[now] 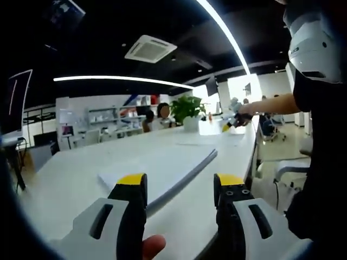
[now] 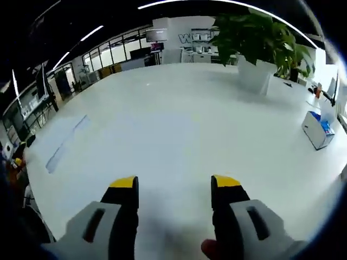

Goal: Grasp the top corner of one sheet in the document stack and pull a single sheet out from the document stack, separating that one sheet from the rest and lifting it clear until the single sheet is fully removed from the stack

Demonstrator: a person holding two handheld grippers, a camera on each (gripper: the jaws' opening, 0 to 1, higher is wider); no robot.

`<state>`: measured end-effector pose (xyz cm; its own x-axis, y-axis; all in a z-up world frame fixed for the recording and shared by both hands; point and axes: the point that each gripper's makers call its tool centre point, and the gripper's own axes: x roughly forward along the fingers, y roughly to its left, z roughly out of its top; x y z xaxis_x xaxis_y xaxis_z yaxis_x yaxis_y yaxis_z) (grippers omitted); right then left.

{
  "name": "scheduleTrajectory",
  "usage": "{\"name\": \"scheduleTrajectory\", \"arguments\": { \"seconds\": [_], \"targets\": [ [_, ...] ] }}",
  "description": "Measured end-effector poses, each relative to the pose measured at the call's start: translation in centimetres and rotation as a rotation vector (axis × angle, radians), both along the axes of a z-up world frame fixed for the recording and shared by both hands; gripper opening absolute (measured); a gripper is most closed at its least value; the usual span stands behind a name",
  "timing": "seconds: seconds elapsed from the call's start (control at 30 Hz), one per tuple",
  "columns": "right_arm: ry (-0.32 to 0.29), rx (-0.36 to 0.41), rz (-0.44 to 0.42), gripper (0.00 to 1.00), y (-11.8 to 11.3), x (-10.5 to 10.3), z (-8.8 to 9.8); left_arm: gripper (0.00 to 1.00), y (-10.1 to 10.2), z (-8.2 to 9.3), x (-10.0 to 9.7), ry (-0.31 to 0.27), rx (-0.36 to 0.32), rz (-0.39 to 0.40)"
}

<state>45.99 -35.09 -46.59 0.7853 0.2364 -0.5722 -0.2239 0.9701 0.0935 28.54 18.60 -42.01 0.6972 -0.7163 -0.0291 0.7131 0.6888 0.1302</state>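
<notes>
Left gripper (image 1: 180, 187) low over the white table (image 1: 70, 179), jaws spread wide, nothing between them. Document stack (image 1: 168, 168) flat on the tabletop just ahead of the yellow tips, its long edge running from near the left jaw up toward a far corner close to the table's right edge. Wide bare tabletop left of the stack and beyond it. Right gripper (image 1: 234, 121) far off near the table's far end, held out on an outstretched arm, close to a potted plant (image 1: 187, 111). Seated people behind that plant.

In the right gripper view, right gripper (image 2: 176, 184) also released, jaws apart over bare white table (image 2: 179, 114), grasping nothing. Potted plant (image 2: 260, 43) at the far edge. Small blue-and-white box (image 2: 317, 129) near the right edge. Document stack (image 2: 65, 143) well apart, a thin pale strip near the left edge.
</notes>
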Motion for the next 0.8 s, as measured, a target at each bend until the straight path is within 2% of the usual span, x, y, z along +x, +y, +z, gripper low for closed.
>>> {"name": "scheduleTrajectory", "arguments": {
  "seconds": [0.07, 0.17, 0.3, 0.37, 0.43, 0.6, 0.73, 0.77, 0.8],
  "targets": [
    [-0.053, 0.030, -0.045, 0.66, -0.7, 0.5, 0.6, 0.50, 0.1, 0.0, 0.0, 0.001, 0.000, 0.001],
    [-0.142, 0.044, -0.078, 0.70, -1.3, 0.8, 1.7, 0.50, 0.1, -0.1, 0.0, 0.003, 0.002, 0.003],
    [-0.268, 0.084, -0.143, 0.79, -0.8, 0.3, 3.1, 0.50, 0.2, -0.1, 0.0, 0.004, -0.006, 0.012],
    [-0.300, 0.070, -0.141, 0.81, -0.1, -0.1, 3.2, 0.50, 0.3, -0.2, 0.0, 0.009, -0.012, 0.016],
    [-0.331, 0.044, -0.123, 0.83, 1.2, -0.6, 3.3, 0.50, 0.3, -0.2, 0.0, 0.013, -0.012, 0.019],
    [-0.420, 0.011, -0.036, 0.83, 7.4, -2.9, 4.6, 0.50, 0.8, 0.3, 0.2, 0.011, -0.011, 0.033],
    [-0.472, -0.015, -0.001, 0.82, 11.5, -4.3, 5.4, 0.50, 1.3, 0.9, 0.3, 0.004, -0.018, 0.047],
    [-0.483, -0.006, 0.000, 0.82, 12.5, -4.7, 5.6, 0.50, 1.3, 0.9, 0.4, 0.003, -0.018, 0.050],
    [-0.525, 0.042, -0.002, 0.84, 14.2, -5.2, 6.2, 0.50, 1.5, 0.9, 0.4, 0.004, -0.018, 0.055]
  ]
}}
